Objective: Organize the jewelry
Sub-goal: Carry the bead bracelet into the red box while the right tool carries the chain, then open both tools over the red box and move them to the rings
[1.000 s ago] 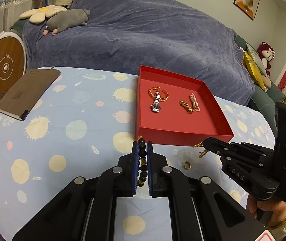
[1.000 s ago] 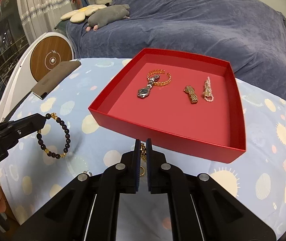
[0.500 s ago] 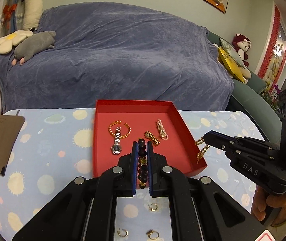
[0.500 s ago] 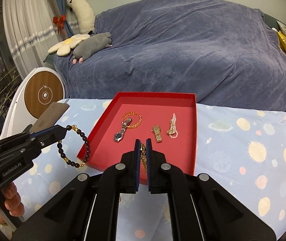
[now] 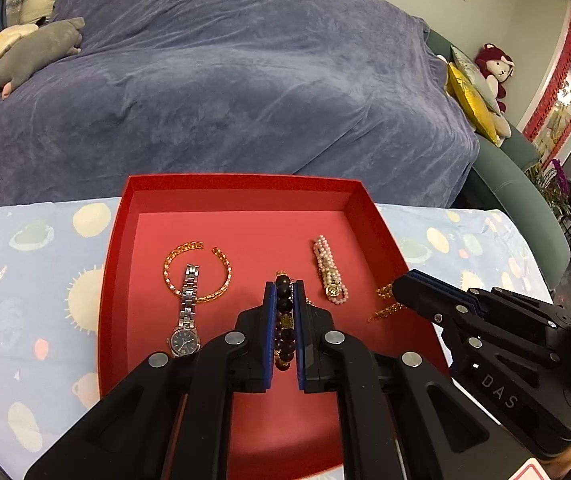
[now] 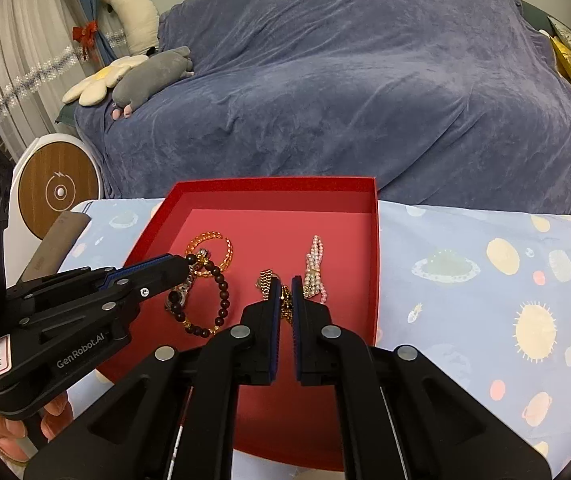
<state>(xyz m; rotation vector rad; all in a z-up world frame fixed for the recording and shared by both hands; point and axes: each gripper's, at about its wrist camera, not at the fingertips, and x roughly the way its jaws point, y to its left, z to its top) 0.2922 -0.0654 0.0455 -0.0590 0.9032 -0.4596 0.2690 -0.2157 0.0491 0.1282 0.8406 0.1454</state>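
A red tray (image 5: 245,184) (image 6: 277,186) lies on the patterned tablecloth. In it lie a gold open bangle (image 5: 173,280), a silver watch (image 5: 187,320), a pearl bracelet (image 5: 329,272) (image 6: 315,268) and a gold link bracelet (image 6: 265,280). My left gripper (image 5: 284,292) (image 6: 185,264) is shut on a dark bead bracelet (image 5: 284,320) (image 6: 221,300), held above the tray's middle. My right gripper (image 6: 284,292) (image 5: 395,292) is shut on a gold chain (image 5: 385,300) (image 6: 285,300), above the tray's right part.
A sofa under a blue cover (image 5: 245,80) stands behind the table with plush toys (image 6: 149,76). A brown notebook (image 6: 57,240) lies at the table's left. A round white device (image 6: 57,190) stands at the far left.
Both grippers have moved forward from the table in front of the tray to above its inside, carrying the bead bracelet and the gold chain with them.
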